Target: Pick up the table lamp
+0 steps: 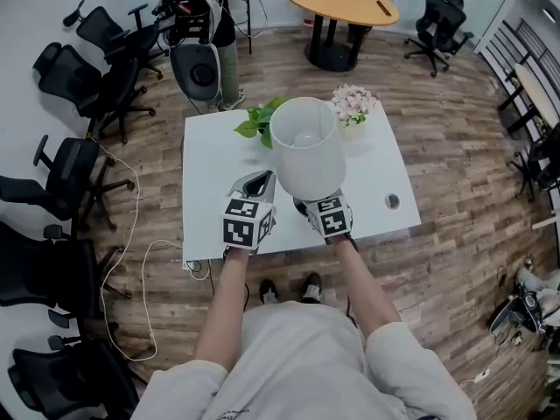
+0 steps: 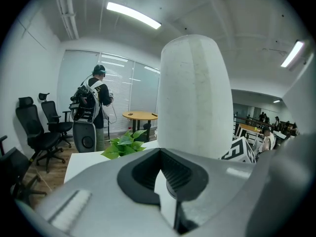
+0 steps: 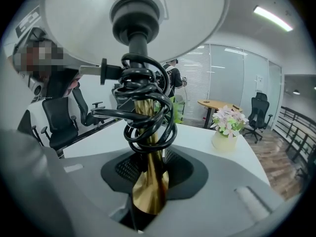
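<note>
The table lamp has a white drum shade and a brass stem with a black cord coiled round it. My right gripper is shut on the lower stem, and the shade spreads overhead in the right gripper view. In the head view the right gripper sits just under the shade's near edge, above the white table. My left gripper is close beside it on the left, jaws slightly open with nothing between them. From the left gripper the shade rises ahead to the right.
A green leafy plant and a pot of pale flowers stand at the table's far side. A small round disc lies near its right edge. Black office chairs line the left wall. A person stands behind the table, near a round wooden table.
</note>
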Tool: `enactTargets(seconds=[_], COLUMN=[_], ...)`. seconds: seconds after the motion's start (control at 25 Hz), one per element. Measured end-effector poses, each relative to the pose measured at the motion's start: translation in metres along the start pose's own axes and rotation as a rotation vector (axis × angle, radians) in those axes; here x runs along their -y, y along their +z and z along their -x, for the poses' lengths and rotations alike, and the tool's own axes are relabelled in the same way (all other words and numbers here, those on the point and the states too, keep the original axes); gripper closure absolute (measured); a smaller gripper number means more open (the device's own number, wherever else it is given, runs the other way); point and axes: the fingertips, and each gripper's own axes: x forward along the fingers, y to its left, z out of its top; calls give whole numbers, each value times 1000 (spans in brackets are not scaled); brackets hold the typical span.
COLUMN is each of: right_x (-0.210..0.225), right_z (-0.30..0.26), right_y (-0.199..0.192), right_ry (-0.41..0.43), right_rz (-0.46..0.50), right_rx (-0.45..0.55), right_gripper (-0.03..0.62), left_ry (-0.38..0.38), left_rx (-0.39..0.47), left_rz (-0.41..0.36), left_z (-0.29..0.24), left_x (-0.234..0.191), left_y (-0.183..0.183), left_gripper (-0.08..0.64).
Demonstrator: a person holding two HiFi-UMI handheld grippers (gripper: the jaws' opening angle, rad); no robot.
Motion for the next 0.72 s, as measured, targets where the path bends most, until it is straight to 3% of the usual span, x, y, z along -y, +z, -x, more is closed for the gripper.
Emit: enactTargets(seconds=[0.44, 0.72], right_x=[13, 23], right_z=[1, 2], right_y=[3, 5], right_ry=[-9, -9], right_rz=[-62, -74], right_rx=[-15, -35], right_gripper=[453, 454], left_ry=[33, 33], left_rx=[-96, -109], left_rz=[49, 48], left_z=[-10, -16], left_x=[-6, -1], left_y=[-55, -58], left_gripper=[560, 560])
